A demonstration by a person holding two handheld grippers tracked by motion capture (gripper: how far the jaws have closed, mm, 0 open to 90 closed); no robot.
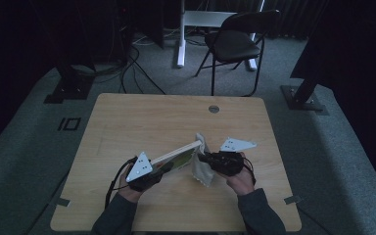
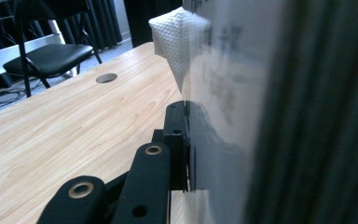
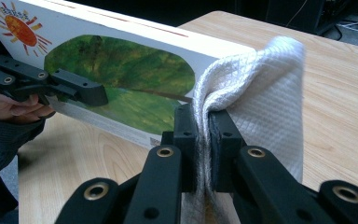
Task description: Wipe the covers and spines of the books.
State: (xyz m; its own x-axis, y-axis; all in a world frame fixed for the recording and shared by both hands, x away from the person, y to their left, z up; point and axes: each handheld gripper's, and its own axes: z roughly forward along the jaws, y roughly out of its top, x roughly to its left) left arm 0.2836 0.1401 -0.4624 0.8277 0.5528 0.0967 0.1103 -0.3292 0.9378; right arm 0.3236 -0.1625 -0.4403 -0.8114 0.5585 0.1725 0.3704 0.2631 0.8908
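White book cover, blurred lettering, unreadable

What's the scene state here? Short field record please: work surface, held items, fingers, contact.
surface: light wooden table with a round cable hole
left gripper: fingers shut on the white picture book with green leaf art, book raised and tilted
right gripper: fingers shut on the white quilted paper towel
contact: towel draped over the book's far corner
background: black folding chair on grey carpet
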